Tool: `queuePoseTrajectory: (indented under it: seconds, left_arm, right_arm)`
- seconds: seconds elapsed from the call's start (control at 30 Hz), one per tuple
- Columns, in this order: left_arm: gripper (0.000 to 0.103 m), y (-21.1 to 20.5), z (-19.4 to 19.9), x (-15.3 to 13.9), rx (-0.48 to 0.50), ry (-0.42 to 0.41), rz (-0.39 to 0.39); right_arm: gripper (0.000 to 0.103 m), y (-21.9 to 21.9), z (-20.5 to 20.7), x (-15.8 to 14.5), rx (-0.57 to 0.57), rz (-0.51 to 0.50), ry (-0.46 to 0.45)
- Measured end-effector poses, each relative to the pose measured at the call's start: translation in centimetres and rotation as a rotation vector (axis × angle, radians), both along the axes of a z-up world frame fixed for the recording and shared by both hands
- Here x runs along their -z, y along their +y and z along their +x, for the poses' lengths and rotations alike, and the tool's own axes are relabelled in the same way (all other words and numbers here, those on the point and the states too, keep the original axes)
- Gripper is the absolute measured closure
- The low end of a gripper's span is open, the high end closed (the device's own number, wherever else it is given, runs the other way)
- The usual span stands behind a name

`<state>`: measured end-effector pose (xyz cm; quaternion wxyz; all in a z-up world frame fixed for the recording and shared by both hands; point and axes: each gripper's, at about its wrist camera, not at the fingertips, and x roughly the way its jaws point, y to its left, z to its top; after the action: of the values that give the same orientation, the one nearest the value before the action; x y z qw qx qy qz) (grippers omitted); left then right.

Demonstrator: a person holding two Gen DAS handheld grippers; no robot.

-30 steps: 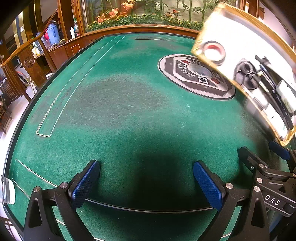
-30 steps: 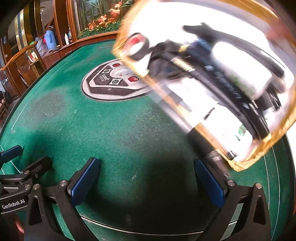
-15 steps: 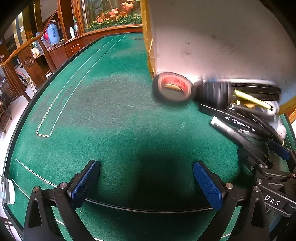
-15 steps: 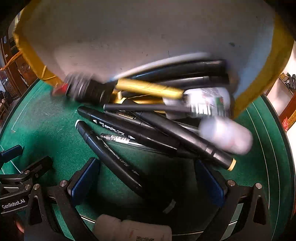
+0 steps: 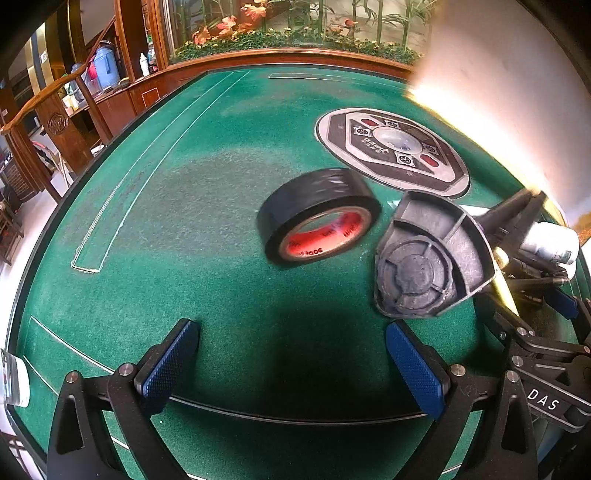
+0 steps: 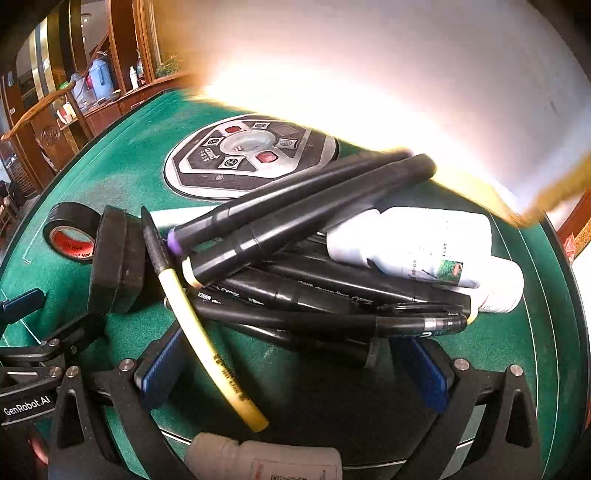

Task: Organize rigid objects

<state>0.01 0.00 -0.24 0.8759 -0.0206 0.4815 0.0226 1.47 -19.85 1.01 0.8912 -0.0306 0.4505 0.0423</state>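
Your left gripper and right gripper both gape empty over green table. Tape, dispenser, markers, bottles lie heaped, unsorted. Blurred tray overhead. Sorting all ahead, seemingly.

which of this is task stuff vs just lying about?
Job:
black tape roll
black plastic wheel part
marker pile
yellow pen
white bottles

Lying about:
table's centre control panel
planter with flowers
blue jug
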Motion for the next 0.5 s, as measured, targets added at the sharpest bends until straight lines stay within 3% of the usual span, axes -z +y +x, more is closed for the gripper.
queuePoseTrajectory:
  seconds: [0.5]
  left_arm:
    - [0.001, -0.03, -0.02, -0.01, 0.000, 0.000, 0.000]
  right_arm:
    - [0.000, -0.33, -0.55, -0.16, 0.002, 0.000, -0.002]
